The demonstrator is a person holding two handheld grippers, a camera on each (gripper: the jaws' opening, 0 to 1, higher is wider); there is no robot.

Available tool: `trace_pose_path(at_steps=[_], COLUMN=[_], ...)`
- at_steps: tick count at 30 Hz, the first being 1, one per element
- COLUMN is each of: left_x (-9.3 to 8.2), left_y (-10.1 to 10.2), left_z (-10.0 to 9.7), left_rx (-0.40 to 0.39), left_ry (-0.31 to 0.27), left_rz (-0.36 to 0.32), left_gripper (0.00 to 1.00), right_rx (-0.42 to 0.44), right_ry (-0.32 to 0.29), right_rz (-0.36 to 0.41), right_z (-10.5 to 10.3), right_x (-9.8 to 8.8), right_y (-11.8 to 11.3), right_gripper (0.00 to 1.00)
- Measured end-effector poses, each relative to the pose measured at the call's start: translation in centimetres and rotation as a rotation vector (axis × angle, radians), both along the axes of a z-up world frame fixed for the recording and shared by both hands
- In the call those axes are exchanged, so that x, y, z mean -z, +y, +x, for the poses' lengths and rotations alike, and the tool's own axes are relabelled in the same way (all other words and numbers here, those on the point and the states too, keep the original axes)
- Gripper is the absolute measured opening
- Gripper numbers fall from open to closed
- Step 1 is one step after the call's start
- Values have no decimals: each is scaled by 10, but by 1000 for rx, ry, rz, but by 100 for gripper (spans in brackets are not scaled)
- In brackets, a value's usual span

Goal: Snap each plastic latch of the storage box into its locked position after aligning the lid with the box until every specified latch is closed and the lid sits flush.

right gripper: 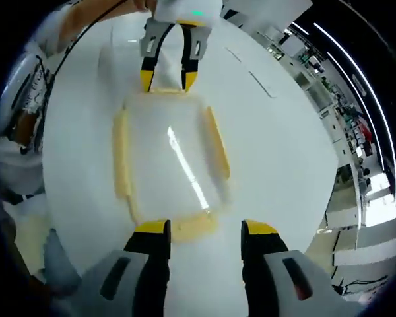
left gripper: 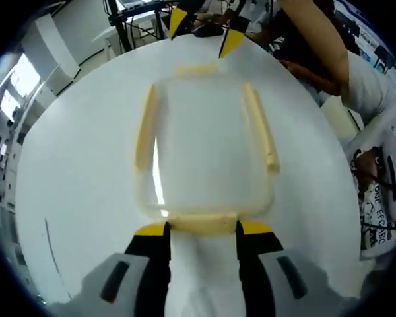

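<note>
Latches are what's being worked on right now, one at each short end of the box by the look of it. Closest in the left gripper view, the left gripper point(left gripper: 204, 230) is sitting with its yellow-tipped jaws parted and straddling the near end latch point(left gripper: 202, 223) of the storage box point(left gripper: 201, 148), tips right at the latch corners, not squeezing anything as far as I can see. The box is lying flat on the white table point(left gripper: 72, 198), clear lid point(left gripper: 201, 132) on top and looking roughly lined up, though it's too blurry to say it's sitting fully flush. Long pale yellow side latches point(left gripper: 262, 125) are running down both long edges. Farther out, the right gripper point(left gripper: 204, 36) is showing at the far end latch point(left gripper: 197, 68), with a person's arm point(left gripper: 317, 46) beyond it. In the right gripper view it's mirrored: the right gripper point(right gripper: 204, 231) is spread wide at its own end latch point(right gripper: 193, 225), holding nothing, and the left gripper point(right gripper: 166, 78) is at the opposite end. My guess is that the next move is going to be pressing each end latch down against the box wall until it's clicking home, then doing the long sides.
</note>
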State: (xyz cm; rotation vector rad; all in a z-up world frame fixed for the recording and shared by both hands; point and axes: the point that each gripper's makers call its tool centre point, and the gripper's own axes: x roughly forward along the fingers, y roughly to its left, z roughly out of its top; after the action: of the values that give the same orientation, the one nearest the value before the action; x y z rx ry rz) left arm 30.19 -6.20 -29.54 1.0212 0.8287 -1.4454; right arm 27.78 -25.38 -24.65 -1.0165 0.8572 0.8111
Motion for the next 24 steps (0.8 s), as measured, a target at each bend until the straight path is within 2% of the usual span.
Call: trace_pose_path(at_steps=[3,10,14,24], left_x=[-1,-1,-1,0], left_y=[1,1,1,-1], left_z=[0,-1,-2,-4], left_rx=[-1,-1,-3,0], left_ry=[-2,-5,-5,2], left_rz=[7,20,23,27], left_gripper=[38,39,39,39], right_rx=[-54,-91,-104,-173], right_ry=[69,181,214,294], right_rz=[-36,-91,-128,-121], right_z=[-5,-4,1,-2], right_x=[10,32,40,50], right_y=[-2,-7,-11,-9], right_gripper=[47,45,43,41])
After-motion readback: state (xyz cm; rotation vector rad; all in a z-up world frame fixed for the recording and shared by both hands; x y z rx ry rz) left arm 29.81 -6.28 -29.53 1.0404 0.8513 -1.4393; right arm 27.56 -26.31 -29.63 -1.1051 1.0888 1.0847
